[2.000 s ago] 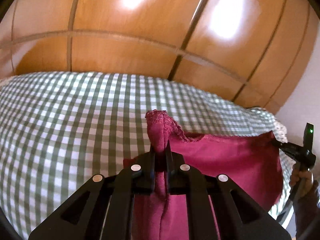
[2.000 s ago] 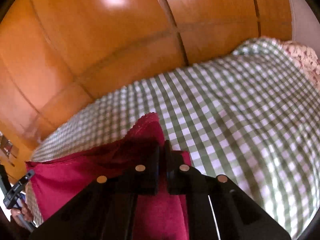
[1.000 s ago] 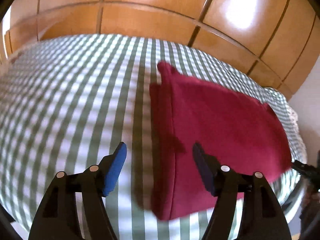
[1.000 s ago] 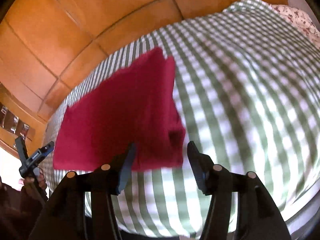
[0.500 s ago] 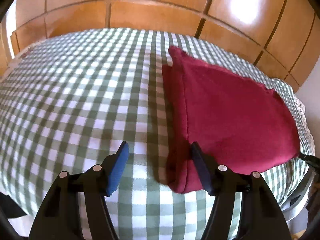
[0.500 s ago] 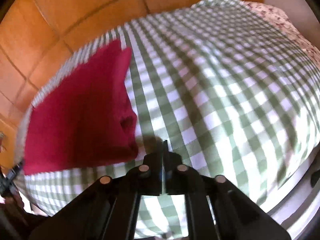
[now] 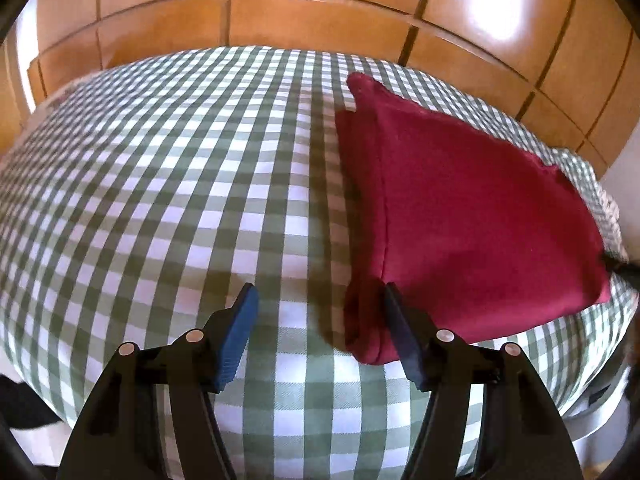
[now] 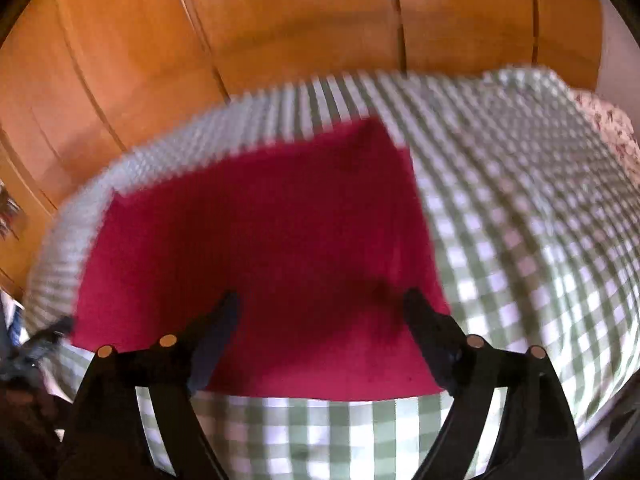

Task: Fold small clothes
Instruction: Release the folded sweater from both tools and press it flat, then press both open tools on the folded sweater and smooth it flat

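A dark red folded garment [image 7: 460, 208] lies flat on the green-and-white checked cloth [image 7: 160, 200]. My left gripper [image 7: 320, 320] is open and empty, hovering just in front of the garment's near left corner, with its right finger at the folded edge. In the right wrist view the same garment [image 8: 272, 248] fills the middle, blurred by motion. My right gripper [image 8: 320, 320] is open and empty above the garment's near edge, with the fingers spread over it.
The checked cloth [image 8: 520, 240] covers a rounded surface that drops off at the near edge. Orange wooden panels [image 7: 320, 12] stand behind it. A floral fabric [image 8: 608, 128] lies at the far right. The other gripper [image 8: 48, 336] shows at the left edge.
Both grippers let go of the garment, which now lies flat. My right gripper, shut half a second ago beside the garment, has opened and swung over its near edge. The left has barely moved.
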`<action>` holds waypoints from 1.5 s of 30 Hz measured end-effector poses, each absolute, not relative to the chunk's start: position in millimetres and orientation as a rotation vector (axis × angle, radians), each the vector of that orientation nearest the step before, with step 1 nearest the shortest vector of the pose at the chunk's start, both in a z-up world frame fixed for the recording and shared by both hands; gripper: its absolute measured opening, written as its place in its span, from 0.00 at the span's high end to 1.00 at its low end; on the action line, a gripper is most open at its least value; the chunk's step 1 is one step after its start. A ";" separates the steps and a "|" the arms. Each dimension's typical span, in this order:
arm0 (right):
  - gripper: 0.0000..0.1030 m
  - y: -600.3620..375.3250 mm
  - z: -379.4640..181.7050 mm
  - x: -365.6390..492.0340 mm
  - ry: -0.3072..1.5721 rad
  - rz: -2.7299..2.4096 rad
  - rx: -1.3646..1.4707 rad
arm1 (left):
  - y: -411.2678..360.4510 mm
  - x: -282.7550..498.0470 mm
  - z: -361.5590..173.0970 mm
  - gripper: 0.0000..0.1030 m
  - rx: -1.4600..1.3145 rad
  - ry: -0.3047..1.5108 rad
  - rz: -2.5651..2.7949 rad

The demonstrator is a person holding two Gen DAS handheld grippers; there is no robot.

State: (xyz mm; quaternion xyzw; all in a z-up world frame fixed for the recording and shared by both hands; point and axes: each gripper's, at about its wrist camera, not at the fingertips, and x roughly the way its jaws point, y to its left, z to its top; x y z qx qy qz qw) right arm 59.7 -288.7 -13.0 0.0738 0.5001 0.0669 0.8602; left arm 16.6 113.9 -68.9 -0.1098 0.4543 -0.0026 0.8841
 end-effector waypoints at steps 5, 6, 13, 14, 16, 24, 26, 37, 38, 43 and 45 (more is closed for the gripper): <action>0.14 -288.7 -18.0 50.5 1.020 0.158 0.134 | 113.0 22.2 -44.8 0.39 -0.254 0.874 -0.015; 0.14 -288.6 -17.2 50.1 1.020 0.156 0.129 | 111.6 27.2 -39.1 0.39 -0.254 0.854 -0.023; 0.14 -277.8 17.6 59.9 0.933 0.191 0.122 | 74.2 90.8 -12.4 0.39 -0.168 0.796 -0.073; 0.13 -275.3 22.7 65.2 0.919 0.203 0.124 | 66.7 100.5 -12.5 0.39 -0.148 0.799 -0.078; 0.13 -270.3 24.2 74.6 0.916 0.209 0.121 | 53.4 116.3 -13.8 0.39 -0.121 0.802 -0.093; 0.13 -252.6 20.0 134.9 0.919 0.206 0.057 | 26.4 147.7 -19.7 0.39 -0.048 0.808 -0.116; 0.13 -252.5 18.0 146.5 0.927 0.195 0.046 | 23.9 152.3 -22.8 0.39 -0.026 0.812 -0.114; 0.13 -266.3 2.0 205.7 0.982 0.136 0.030 | 29.1 173.6 -39.6 0.39 -0.012 0.838 -0.105; 0.13 -267.2 -1.8 211.3 0.994 0.130 0.025 | 29.7 176.0 -41.7 0.39 -0.013 0.841 -0.103; 0.13 -270.3 -17.3 229.1 1.027 0.116 0.022 | 33.2 188.1 -55.4 0.39 -0.019 0.871 -0.094; 0.11 -271.0 -23.6 235.5 1.035 0.115 0.031 | 36.1 192.3 -63.3 0.39 -0.028 0.886 -0.089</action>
